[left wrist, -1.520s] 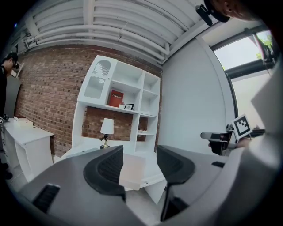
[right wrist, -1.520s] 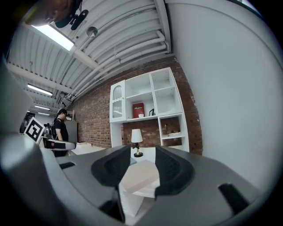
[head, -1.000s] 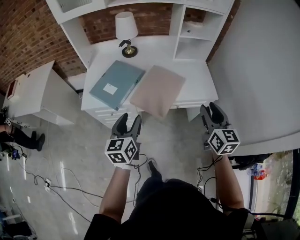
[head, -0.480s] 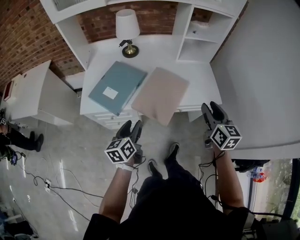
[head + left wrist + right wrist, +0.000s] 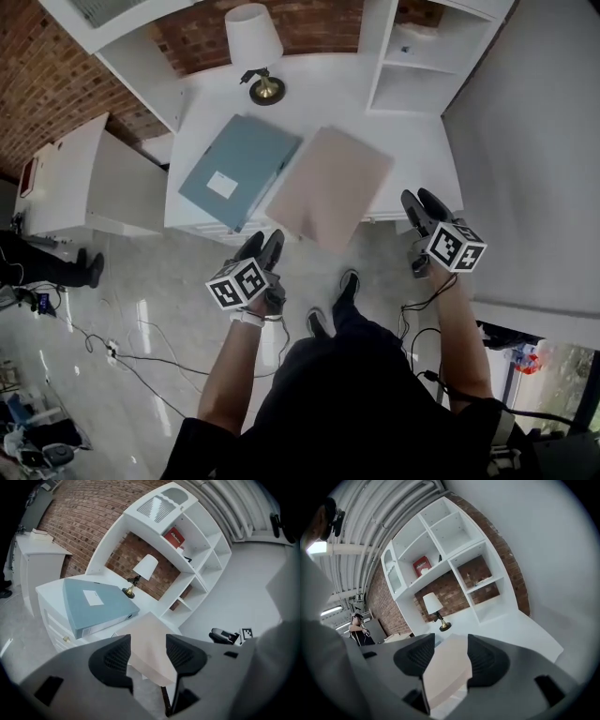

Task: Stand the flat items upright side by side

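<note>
Flat on white desk [image 5: 328,94]: blue binder [image 5: 239,169] beside pink folder [image 5: 328,187], folder overhanging front edge. Short of desk, jaws apart and empty: left gripper [image 5: 264,242]; right gripper [image 5: 420,200], jaws just opening wider

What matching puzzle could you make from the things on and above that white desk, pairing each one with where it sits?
Things:
1. blue-grey flat binder with a white label
2. pale pink flat folder
3. white-shaded table lamp with a brass base
4. red box

Places:
A. sticking out over the front edge of the white desk
B. high up in the white shelf unit
C. lying flat on the desk's left part
D. standing at the back of the desk, by the brick wall

Pairs: 1-C, 2-A, 3-D, 4-B
</note>
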Demonstrator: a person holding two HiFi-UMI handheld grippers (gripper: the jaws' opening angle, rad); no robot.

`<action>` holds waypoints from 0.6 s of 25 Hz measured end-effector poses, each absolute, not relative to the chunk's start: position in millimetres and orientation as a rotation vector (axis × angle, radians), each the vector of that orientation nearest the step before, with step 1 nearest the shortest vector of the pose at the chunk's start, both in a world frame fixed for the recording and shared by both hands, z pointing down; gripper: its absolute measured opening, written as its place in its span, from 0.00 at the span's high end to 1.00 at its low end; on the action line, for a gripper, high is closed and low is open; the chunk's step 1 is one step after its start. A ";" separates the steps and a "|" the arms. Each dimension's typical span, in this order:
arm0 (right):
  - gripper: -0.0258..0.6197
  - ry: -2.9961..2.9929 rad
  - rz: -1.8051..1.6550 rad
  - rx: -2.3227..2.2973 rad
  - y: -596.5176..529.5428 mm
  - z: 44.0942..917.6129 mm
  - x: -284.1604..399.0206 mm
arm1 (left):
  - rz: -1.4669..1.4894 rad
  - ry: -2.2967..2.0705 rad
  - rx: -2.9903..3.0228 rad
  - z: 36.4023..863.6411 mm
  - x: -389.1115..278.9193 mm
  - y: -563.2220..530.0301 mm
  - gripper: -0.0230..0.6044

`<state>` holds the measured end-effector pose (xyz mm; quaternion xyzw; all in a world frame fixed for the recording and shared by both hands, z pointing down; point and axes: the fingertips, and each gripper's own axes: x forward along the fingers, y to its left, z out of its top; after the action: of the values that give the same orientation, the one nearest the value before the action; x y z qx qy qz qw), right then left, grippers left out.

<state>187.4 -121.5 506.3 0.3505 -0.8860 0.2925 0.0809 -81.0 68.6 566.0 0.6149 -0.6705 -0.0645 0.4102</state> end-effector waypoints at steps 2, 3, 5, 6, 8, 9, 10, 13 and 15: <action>0.62 -2.637 0.883 1.018 -148.0 517.0 182.9 | -0.156 -1.696 1.518 573.7 -83.7 50.4 0.62; 0.62 -2.629 0.896 1.002 -159.1 524.4 180.3 | -0.158 -1.695 1.492 579.3 -84.3 44.8 0.62; 0.61 -2.612 0.930 0.965 -177.3 542.5 173.7 | -0.162 -1.690 1.432 593.8 -85.1 39.4 0.62; 0.60 -2.606 0.940 0.947 -186.3 551.7 170.2 | -0.165 -1.690 1.404 601.9 -86.0 37.0 0.62; 0.59 -2.602 0.936 0.909 -205.3 565.9 164.1 | -0.178 -1.695 1.352 615.9 -88.1 30.9 0.62; 0.58 -2.599 0.929 0.886 -214.5 571.6 161.8 | -0.185 -1.700 1.328 621.0 -88.7 28.0 0.62; 0.58 -2.595 0.925 0.860 -223.1 577.0 159.7 | -0.190 -1.706 1.305 625.1 -88.7 25.5 0.62; 0.57 -2.576 0.930 0.754 -244.4 591.7 151.9 | -0.178 -1.717 1.253 634.1 -85.2 20.3 0.62; 0.58 -2.549 0.915 0.649 -253.0 601.1 143.2 | -0.145 -1.712 1.238 639.5 -79.8 17.9 0.61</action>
<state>143.2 -253.0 601.1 0.2293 -0.9007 0.3234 0.1776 -79.8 17.9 639.5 0.5098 -0.7048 -0.0597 0.4897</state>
